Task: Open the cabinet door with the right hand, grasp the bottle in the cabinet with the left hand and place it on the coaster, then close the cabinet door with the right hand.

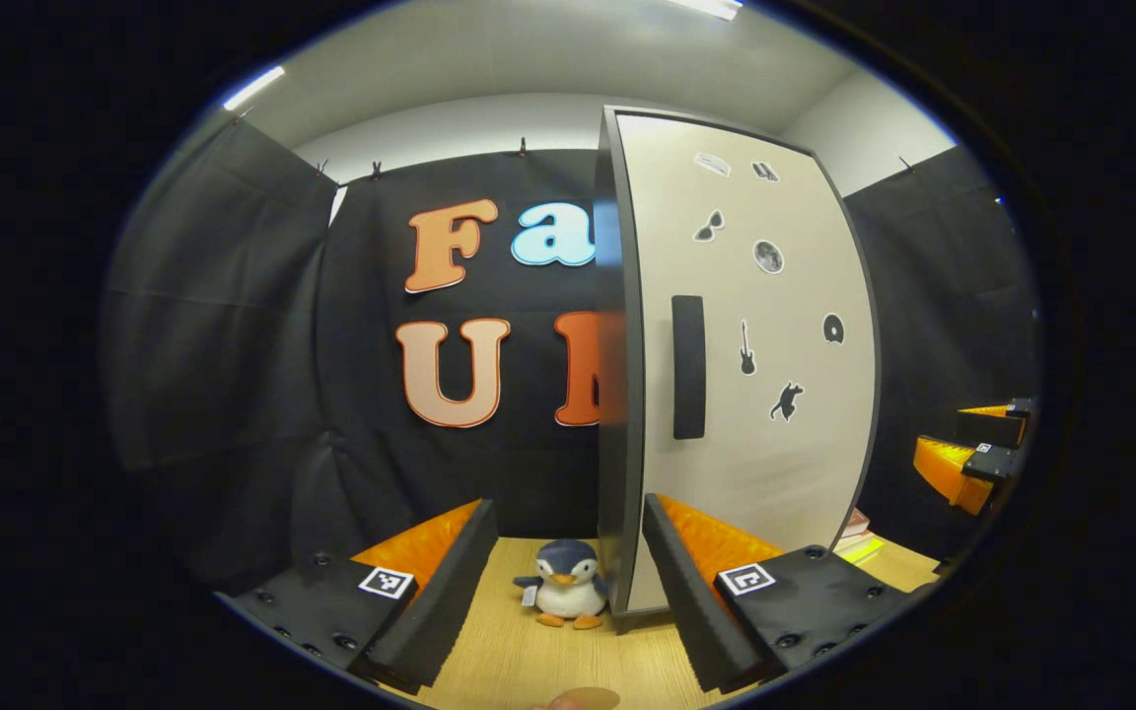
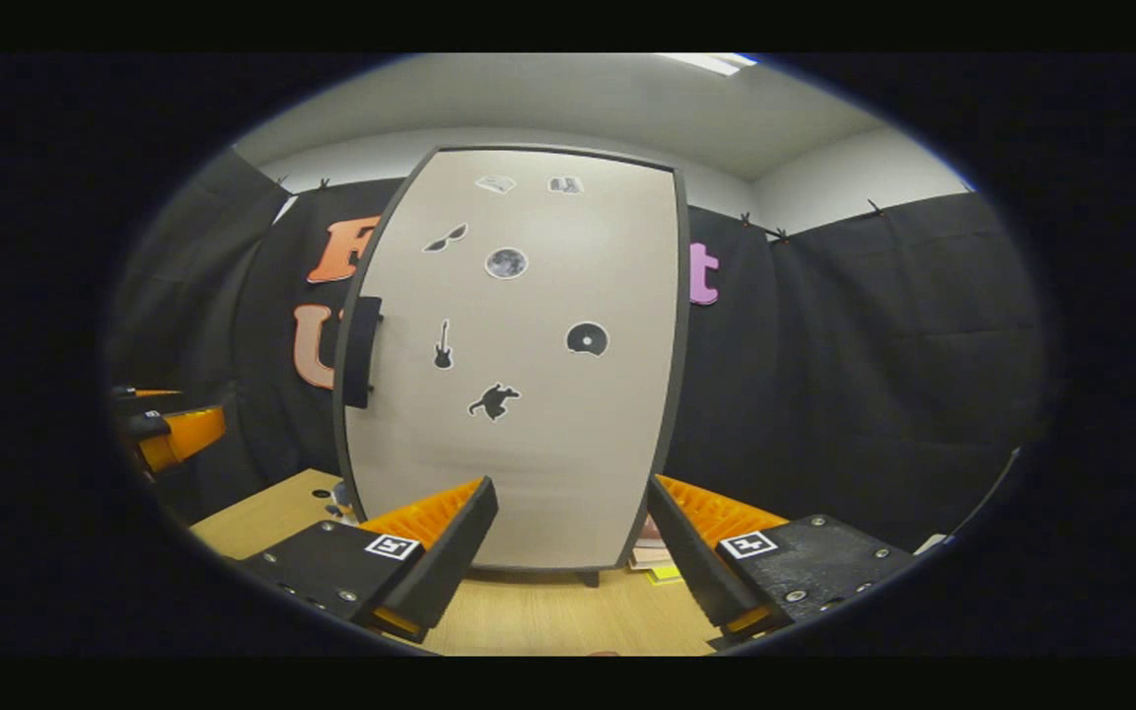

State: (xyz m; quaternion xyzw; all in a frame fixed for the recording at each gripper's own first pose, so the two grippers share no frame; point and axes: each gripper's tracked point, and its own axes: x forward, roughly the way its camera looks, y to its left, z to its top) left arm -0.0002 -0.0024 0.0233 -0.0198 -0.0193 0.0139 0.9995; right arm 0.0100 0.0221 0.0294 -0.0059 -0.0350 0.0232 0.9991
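1. Cabinet door [image 1: 755, 365], pale grey with a dark edge, stands upright on the wooden table [image 1: 519, 651] and takes up the centre right of the left gripper view. It carries small black stickers and a black vertical handle [image 1: 688, 367] near its left edge.
2. The left gripper [image 1: 568, 592] sits at the bottom centre of that view, its two black-and-orange fingers spread wide apart with nothing between them. The door's lower left corner stands just above the right-hand finger.
3. A plush penguin [image 1: 568, 584] stands on the table in the gap between those fingers, farther off, touching or just beside the door's bottom edge.
4. At the right edge of the left gripper view the right gripper [image 1: 972, 459] shows as orange and black parts, well apart from the door.
5. In the right gripper view the door [image 2: 519, 375] faces the camera nearly square-on and fills the middle of the frame, with the handle [image 2: 363, 352] at its left edge.
6. The right gripper [image 2: 573, 562] is at the bottom centre of its own view, fingers wide apart and holding nothing; the door's lower edge lies beyond the gap between them, not touched.
7. Some flat books or papers [image 2: 655, 562] lie on the table by the door's lower right corner.
8. The left gripper [image 2: 169, 429] shows at the left edge of the right gripper view.
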